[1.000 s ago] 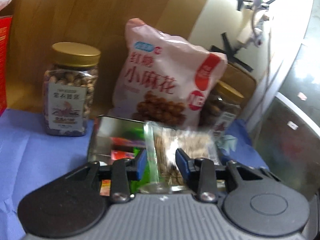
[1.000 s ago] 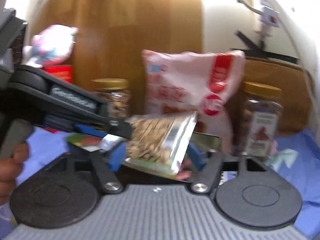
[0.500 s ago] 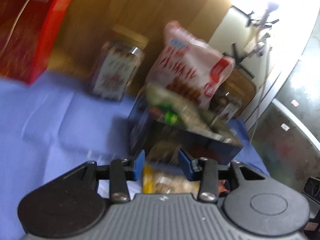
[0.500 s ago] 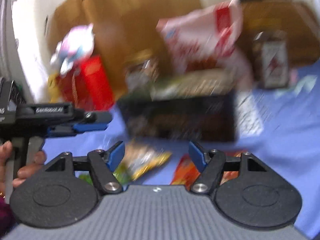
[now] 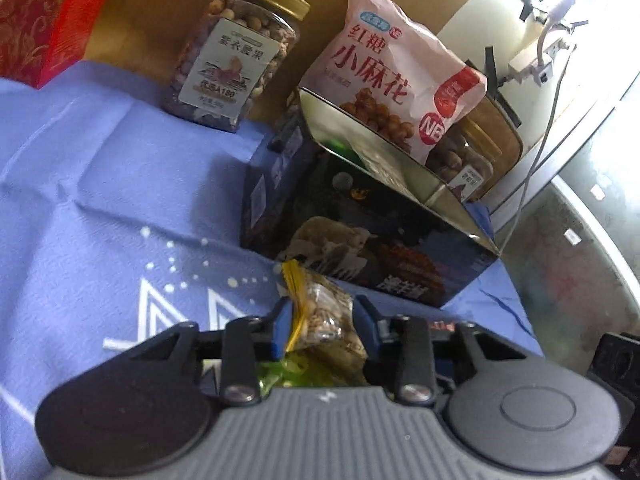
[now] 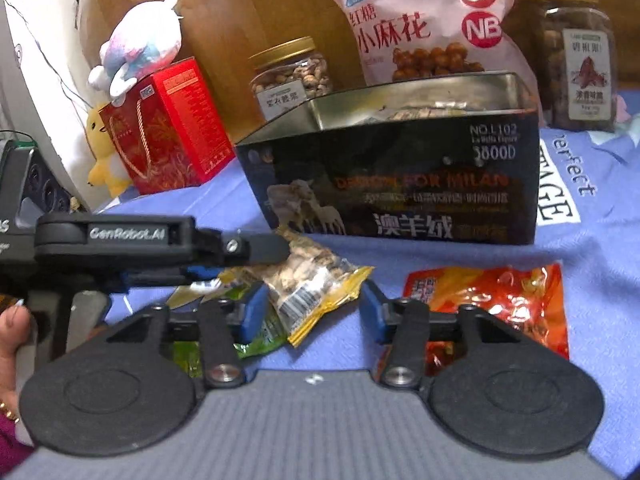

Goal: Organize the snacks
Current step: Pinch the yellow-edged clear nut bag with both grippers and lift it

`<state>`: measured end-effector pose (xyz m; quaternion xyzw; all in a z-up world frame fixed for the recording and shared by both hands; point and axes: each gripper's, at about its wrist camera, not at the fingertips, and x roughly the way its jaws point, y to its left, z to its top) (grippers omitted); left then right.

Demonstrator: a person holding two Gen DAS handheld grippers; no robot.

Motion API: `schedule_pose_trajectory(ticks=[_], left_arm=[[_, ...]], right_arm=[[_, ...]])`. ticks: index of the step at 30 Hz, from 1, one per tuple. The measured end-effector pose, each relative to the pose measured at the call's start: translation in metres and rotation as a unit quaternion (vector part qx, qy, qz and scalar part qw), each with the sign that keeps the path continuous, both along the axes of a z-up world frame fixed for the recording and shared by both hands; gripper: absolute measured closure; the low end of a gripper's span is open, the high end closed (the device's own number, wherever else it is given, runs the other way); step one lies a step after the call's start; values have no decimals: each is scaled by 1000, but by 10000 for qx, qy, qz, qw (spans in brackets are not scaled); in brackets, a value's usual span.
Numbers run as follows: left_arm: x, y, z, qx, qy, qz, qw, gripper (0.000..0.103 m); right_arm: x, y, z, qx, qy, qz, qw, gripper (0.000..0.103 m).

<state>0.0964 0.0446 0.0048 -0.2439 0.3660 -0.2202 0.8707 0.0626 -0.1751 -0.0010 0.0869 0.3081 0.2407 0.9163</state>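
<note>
A dark open tin box (image 6: 400, 184) stands on the blue cloth and holds snack packets; it also shows in the left wrist view (image 5: 360, 216). In front of it lies a yellow-edged clear packet of seeds (image 6: 316, 276). My left gripper (image 5: 324, 326) is open with its fingers on either side of that packet (image 5: 320, 316); it enters the right wrist view from the left (image 6: 256, 246). My right gripper (image 6: 310, 310) is open and empty just above the cloth. A green packet (image 6: 256, 336) lies under the seed packet. A red-orange packet (image 6: 492, 300) lies to the right.
Behind the box stand a pink snack bag (image 6: 420, 20), a gold-lidded nut jar (image 6: 290, 70) and a darker jar (image 6: 576, 56). A red gift box (image 6: 168, 128) with plush toys (image 6: 136, 48) is at the left. A wooden board backs everything.
The seed packet I held over the box now lies inside it. Both grippers have pulled back and down to the cloth in front of the box. The left one now straddles a yellow-edged packet.
</note>
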Motion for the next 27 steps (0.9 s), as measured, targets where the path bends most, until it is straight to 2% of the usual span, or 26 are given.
schedule_pose_trajectory(ticks=[4, 10, 14, 18, 21, 23, 27], left_arm=[[-33, 21, 21, -57, -366, 153, 9992, 73], [-94, 58, 31, 474, -451, 540, 9964, 71], [-127, 79, 21, 474, -159, 552, 9972, 72], [-149, 81, 18, 681, -175, 546, 9960, 71], [-153, 88, 24, 652, -296, 643, 9954, 69], [-152, 92, 28, 564, -327, 748, 9951, 62], [-146, 91, 28, 523, -262, 721, 9957, 58]], right_arm=[[-20, 16, 13, 63, -217, 274, 9994, 55], [-63, 64, 22, -342, -410, 1207, 9913, 54], [-97, 90, 18, -335, -320, 2296, 9722, 55], [-141, 108, 16, -1130, -1029, 2767, 9487, 55], [-151, 105, 17, -1330, -1177, 2708, 9461, 55], [-149, 103, 19, -1338, -1168, 2461, 9528, 55], [-140, 85, 24, -1209, -1154, 1823, 9689, 52]])
